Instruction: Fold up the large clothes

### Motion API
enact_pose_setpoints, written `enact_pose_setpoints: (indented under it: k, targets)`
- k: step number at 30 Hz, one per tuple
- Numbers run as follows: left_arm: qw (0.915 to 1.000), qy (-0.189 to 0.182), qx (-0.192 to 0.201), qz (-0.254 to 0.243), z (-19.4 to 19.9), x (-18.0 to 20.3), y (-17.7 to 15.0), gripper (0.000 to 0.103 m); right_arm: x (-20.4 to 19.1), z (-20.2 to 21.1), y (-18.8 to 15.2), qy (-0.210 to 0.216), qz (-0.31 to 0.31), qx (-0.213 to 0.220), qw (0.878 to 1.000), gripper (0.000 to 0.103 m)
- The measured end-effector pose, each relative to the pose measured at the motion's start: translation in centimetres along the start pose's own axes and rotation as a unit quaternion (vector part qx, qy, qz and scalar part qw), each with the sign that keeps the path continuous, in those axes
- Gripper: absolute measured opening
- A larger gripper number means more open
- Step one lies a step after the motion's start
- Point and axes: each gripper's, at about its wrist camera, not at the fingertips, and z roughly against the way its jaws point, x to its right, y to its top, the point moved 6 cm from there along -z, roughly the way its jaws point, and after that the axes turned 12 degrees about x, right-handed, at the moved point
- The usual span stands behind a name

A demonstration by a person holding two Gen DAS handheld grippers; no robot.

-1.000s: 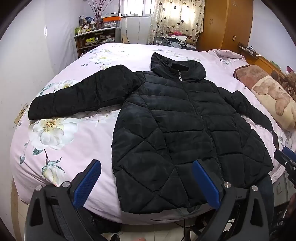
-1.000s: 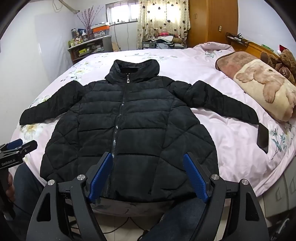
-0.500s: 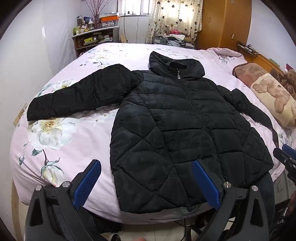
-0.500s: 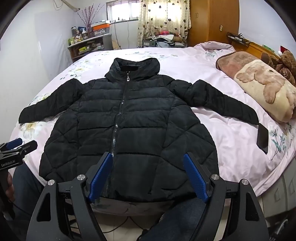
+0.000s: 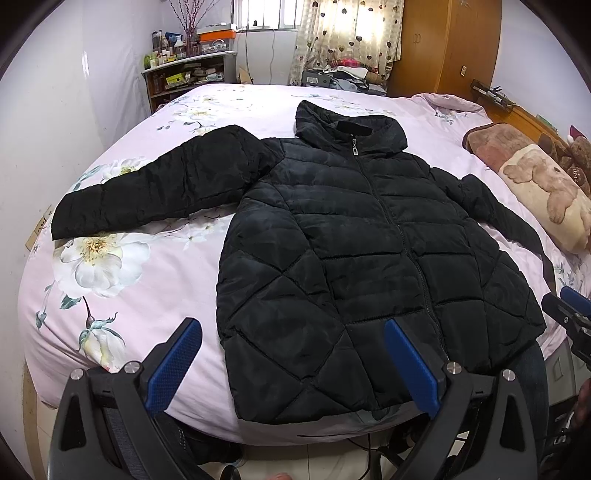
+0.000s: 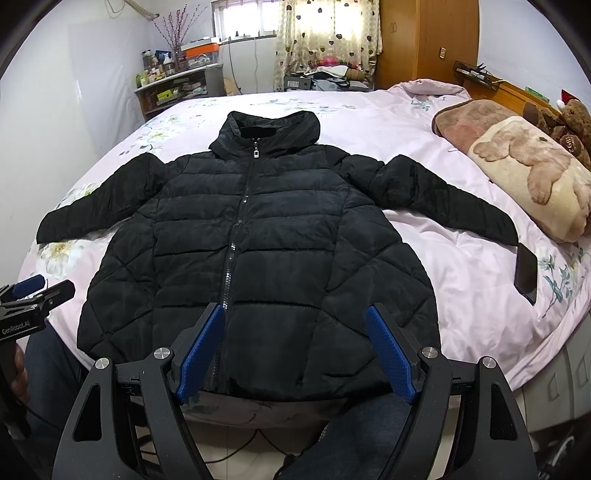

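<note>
The right gripper's fingers (image 6: 199, 354) are covering part of the jacket (image 6: 258, 251) hem, and the picture's edge is cutting off the teddy bear (image 6: 576, 125).

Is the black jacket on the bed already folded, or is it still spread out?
Spread out. The black jacket lies flat on the bed, front up and zipped, both sleeves stretched out to the sides; no part is folded over.

Even daylight from rear window (image 6: 243, 18), blown out; sharp focus; strong fisheye bending, dark vignetted corners.
</note>
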Motion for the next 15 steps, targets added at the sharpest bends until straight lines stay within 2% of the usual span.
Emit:
enact_pose_setpoints:
  k: [15]
  targets:
    - [1.0, -0.003, -0.004, -0.001, -0.18, 0.09, -0.15, 0.1, -0.02, -0.04, 0.0, 0.0, 0.0, 0.0, 1.0, 0.079]
